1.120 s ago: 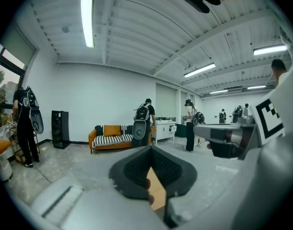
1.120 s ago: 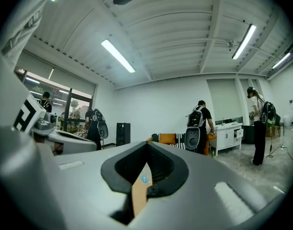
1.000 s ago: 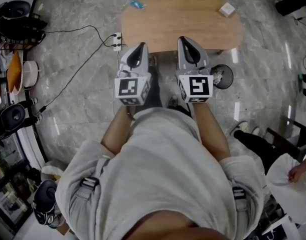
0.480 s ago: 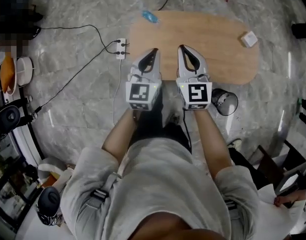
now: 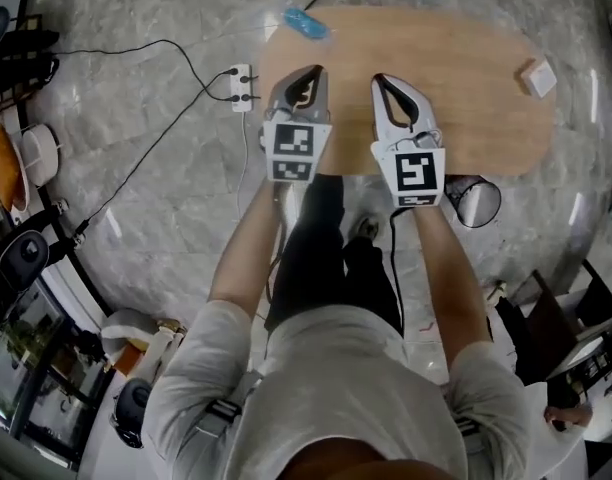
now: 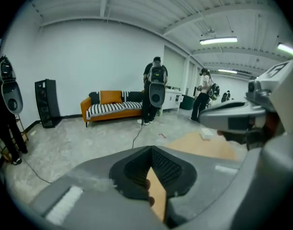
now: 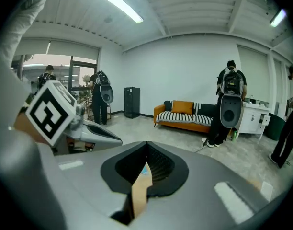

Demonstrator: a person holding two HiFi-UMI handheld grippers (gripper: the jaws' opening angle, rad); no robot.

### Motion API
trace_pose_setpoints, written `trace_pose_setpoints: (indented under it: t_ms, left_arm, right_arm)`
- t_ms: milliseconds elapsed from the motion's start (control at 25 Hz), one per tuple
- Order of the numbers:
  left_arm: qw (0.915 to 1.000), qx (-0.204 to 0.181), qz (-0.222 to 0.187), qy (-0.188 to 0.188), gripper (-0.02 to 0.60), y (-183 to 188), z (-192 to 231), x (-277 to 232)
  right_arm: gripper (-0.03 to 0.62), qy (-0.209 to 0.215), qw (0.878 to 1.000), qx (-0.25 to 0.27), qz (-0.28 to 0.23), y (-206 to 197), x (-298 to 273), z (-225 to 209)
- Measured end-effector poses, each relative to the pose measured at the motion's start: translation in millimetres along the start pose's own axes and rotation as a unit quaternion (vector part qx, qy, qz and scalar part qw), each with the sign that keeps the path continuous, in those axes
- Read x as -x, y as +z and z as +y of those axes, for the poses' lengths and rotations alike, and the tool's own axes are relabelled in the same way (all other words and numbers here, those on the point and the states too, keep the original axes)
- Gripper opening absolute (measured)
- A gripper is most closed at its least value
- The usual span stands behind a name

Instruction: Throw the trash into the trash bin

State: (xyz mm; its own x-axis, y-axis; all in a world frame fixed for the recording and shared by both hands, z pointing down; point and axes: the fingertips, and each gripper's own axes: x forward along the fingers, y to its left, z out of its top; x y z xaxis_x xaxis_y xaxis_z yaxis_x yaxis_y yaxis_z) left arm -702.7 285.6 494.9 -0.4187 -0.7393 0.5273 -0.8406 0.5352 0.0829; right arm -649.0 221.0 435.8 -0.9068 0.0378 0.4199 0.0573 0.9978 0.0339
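Trash sits in two places on the wooden table (image 5: 466,98): a blue wrapper (image 5: 304,23) at the far-left edge and a small white piece (image 5: 537,78) near the right end. The trash bin (image 5: 473,201), dark and round, stands on the marble floor just beside the table's near-right edge.

Left gripper (image 5: 311,71): jaws closed tip to tip, nothing held, positioned over the table's near-left portion.

Right gripper (image 5: 384,80): jaws closed tip to tip, nothing held, parallel to the left gripper and near the bin.

Both grippers are well apart from either trash item. A power strip (image 5: 241,83) lies on the floor left of the table.
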Motion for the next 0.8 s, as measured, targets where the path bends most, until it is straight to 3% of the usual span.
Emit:
trace_pose_setpoints:
  t_ms: [160,280,440,520,600,680,800]
  left_arm:
    - [0.9965,-0.021,0.08,-0.004,0.018,-54,33,-49]
    - [0.9919,-0.039,0.121,-0.004,0.018,-72,53,-84]
    - [0.9825,-0.1,0.157,-0.013,0.018,-78,66,-122]
    - [0.9732,-0.148,0.175,-0.022,0.018,-84,66,-134]
    - [0.9518,-0.233,0.197,-0.027,0.028,-96,68,-148]
    - [0.9176,-0.322,0.227,-0.054,0.085,-111,67,-163]
    - [0.8682,-0.394,0.28,-0.109,0.201,-140,67,-179]
  right_arm:
    - [0.008,-0.018,0.999,-0.038,0.028,-34,-10,-4]
    - [0.008,-0.027,0.997,-0.062,0.045,-47,-18,-12]
    - [0.008,-0.039,0.993,-0.099,0.053,-58,-32,-27]
    - [0.008,-0.044,0.991,-0.116,0.058,-63,-36,-32]
    - [0.008,-0.046,0.989,-0.13,0.062,-67,-41,-36]
    - [0.008,-0.048,0.987,-0.14,0.064,-69,-44,-41]
    - [0.008,-0.052,0.985,-0.15,0.071,-74,-44,-40]
